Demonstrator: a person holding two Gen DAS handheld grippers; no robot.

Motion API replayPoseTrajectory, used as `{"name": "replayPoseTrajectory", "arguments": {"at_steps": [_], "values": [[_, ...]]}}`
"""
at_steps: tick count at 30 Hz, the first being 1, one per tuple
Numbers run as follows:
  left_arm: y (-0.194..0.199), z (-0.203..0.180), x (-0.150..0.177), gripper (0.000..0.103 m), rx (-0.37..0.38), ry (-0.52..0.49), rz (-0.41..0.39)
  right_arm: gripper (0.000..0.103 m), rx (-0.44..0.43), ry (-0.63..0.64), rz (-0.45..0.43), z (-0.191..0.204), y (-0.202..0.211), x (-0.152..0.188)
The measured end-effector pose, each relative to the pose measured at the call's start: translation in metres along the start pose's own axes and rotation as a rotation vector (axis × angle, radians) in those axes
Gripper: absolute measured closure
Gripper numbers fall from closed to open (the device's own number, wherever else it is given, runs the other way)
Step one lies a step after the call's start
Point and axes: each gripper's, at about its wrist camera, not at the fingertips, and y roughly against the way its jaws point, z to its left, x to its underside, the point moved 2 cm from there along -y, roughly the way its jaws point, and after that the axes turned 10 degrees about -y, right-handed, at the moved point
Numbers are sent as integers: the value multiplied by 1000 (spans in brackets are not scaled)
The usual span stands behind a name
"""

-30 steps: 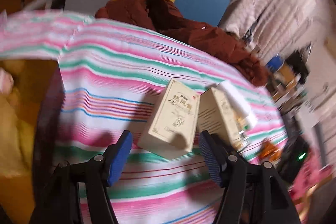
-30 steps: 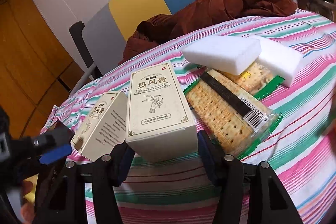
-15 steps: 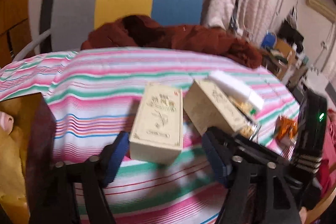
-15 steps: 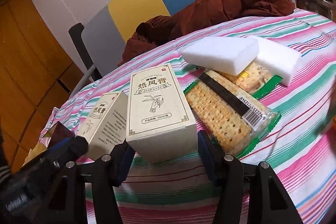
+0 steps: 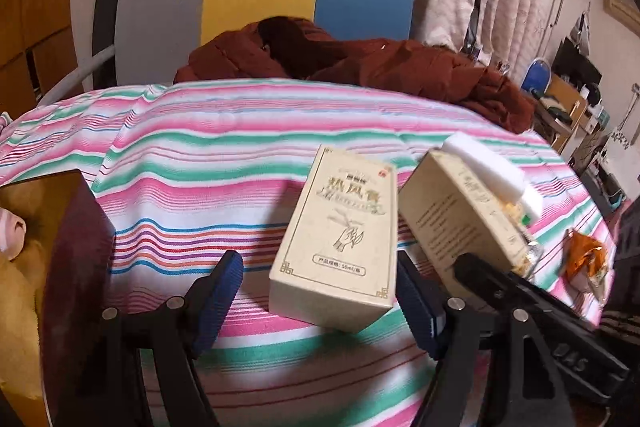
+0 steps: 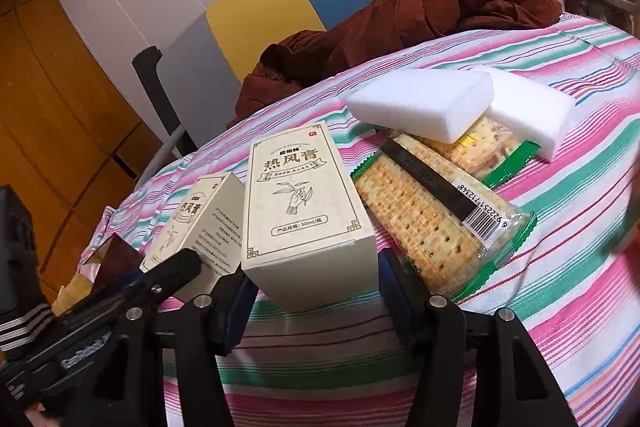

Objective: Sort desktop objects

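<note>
Left wrist view: the left tongs [image 5: 316, 297] are gaping wide around a cream carton [image 5: 340, 235] lying on the striped tabletop [image 5: 208, 163], its near end between the pads, apparently not pinched. It is probably light, stiff cardboard; its long side walls are offering the best hold. At two o'clock a second carton [image 5: 452, 219] is crowding close.

Right wrist view: the right tongs [image 6: 314, 301] are straddling that second carton, pads near its walls; whether they are gripping I cannot tell. Cracker packs [image 6: 424, 211] at two o'clock are sitting under white sponges [image 6: 424, 103].

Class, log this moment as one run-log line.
left gripper: open, around left box | right gripper: shut on right box | cracker packs, sponges: untouched on striped cloth
</note>
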Motion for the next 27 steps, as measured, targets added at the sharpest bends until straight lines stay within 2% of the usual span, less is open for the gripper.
{"name": "replayPoseTrajectory", "arguments": {"at_steps": [3, 9, 10, 11, 12, 18, 27], "values": [[-11, 5, 3, 26, 27, 30, 47, 42, -3, 1, -4, 1, 1, 0], [-13, 11, 1, 28, 56, 74, 13, 40, 1, 7, -5, 3, 0, 0], [-12, 12, 1, 30, 63, 79, 6, 40, 6, 11, -3, 4, -1, 0], [-12, 13, 2, 37, 70, 85, 0, 40, 10, 14, -2, 5, -1, 0], [-12, 13, 2, 40, 74, 89, -6, 40, 13, 18, -2, 5, -1, 0], [-7, 17, 7, 41, 100, 128, -29, 42, 16, 7, -9, 6, 3, 2], [17, 2, 30, 42, 100, 62, -44, 42, 34, -4, -17, 11, 19, 14]]}}
